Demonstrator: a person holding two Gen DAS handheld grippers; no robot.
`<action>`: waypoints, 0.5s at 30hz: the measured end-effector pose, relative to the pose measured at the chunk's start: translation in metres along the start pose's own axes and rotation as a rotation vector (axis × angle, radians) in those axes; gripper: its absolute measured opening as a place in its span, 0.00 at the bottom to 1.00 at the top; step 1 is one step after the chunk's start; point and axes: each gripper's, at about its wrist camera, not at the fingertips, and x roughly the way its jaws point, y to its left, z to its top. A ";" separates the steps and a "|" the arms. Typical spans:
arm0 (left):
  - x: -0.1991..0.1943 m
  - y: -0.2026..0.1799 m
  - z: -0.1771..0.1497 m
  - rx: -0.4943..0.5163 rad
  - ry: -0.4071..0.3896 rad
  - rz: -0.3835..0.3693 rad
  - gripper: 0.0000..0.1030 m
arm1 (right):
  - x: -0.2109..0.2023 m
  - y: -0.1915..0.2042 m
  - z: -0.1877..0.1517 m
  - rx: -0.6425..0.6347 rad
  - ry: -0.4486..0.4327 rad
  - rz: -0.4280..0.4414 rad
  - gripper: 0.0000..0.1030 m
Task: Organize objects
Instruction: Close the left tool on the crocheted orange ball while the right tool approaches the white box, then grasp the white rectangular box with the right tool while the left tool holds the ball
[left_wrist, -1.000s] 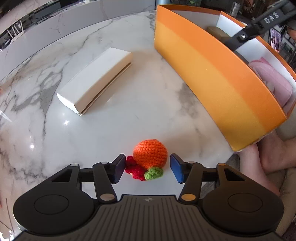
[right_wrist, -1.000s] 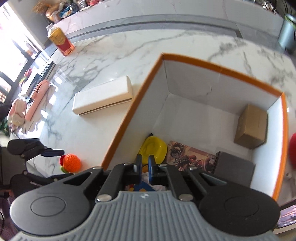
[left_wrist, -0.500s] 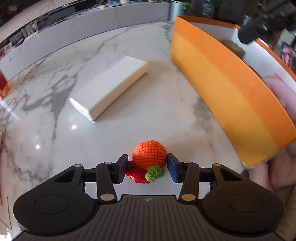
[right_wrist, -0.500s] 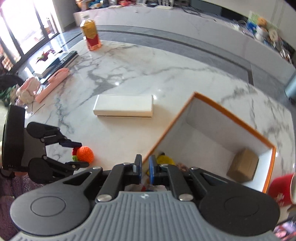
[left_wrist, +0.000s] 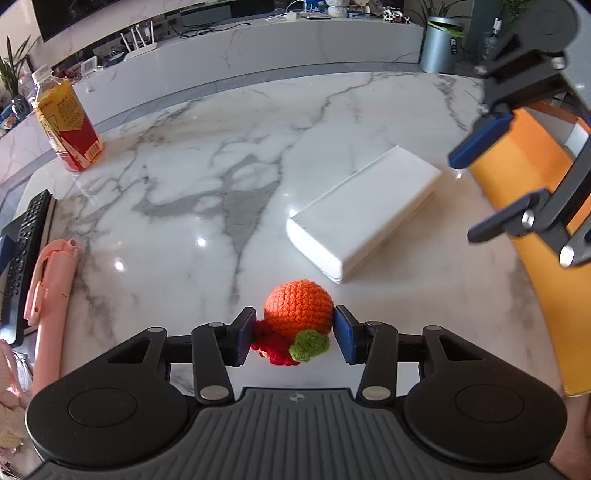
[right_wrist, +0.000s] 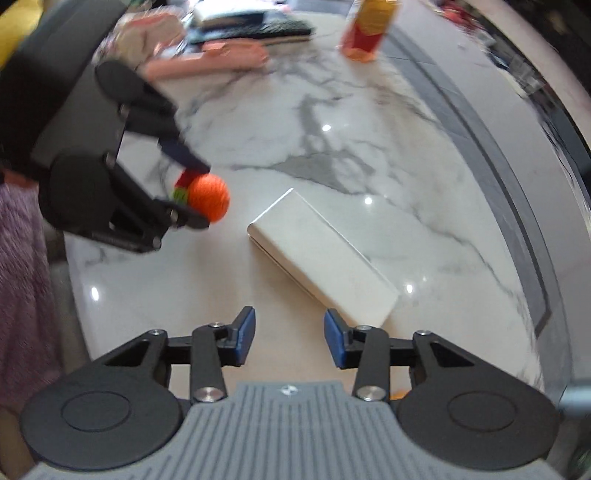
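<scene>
My left gripper (left_wrist: 295, 338) is shut on an orange crocheted ball (left_wrist: 298, 307) with red and green knitted bits, held just above the marble table (left_wrist: 207, 173). The ball also shows in the right wrist view (right_wrist: 208, 197), between the left gripper's pads. My right gripper (right_wrist: 290, 339) is open and empty, above the table near one end of a white oblong box (right_wrist: 321, 258). In the left wrist view the white box (left_wrist: 364, 218) lies ahead to the right, and the right gripper (left_wrist: 491, 184) hovers at the right before the orange bin (left_wrist: 535, 206).
A juice bottle (left_wrist: 68, 125) stands at the far left. A pink selfie stick (left_wrist: 50, 291) and a black remote (left_wrist: 24, 251) lie along the left edge. The bottle (right_wrist: 369, 27) and pink stick (right_wrist: 207, 61) show blurred in the right wrist view.
My left gripper closed on the orange ball and lifted it slightly. My right gripper left the orange bin, opened, and swung over toward the white box.
</scene>
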 end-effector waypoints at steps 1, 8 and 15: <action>0.000 0.001 0.000 0.009 -0.005 0.002 0.52 | 0.009 -0.001 0.006 -0.057 0.011 0.010 0.58; 0.000 0.014 0.000 -0.013 -0.026 -0.038 0.51 | 0.060 -0.009 0.040 -0.364 0.106 -0.003 0.71; 0.008 0.024 -0.001 -0.031 -0.022 -0.060 0.52 | 0.092 -0.021 0.055 -0.448 0.179 0.053 0.71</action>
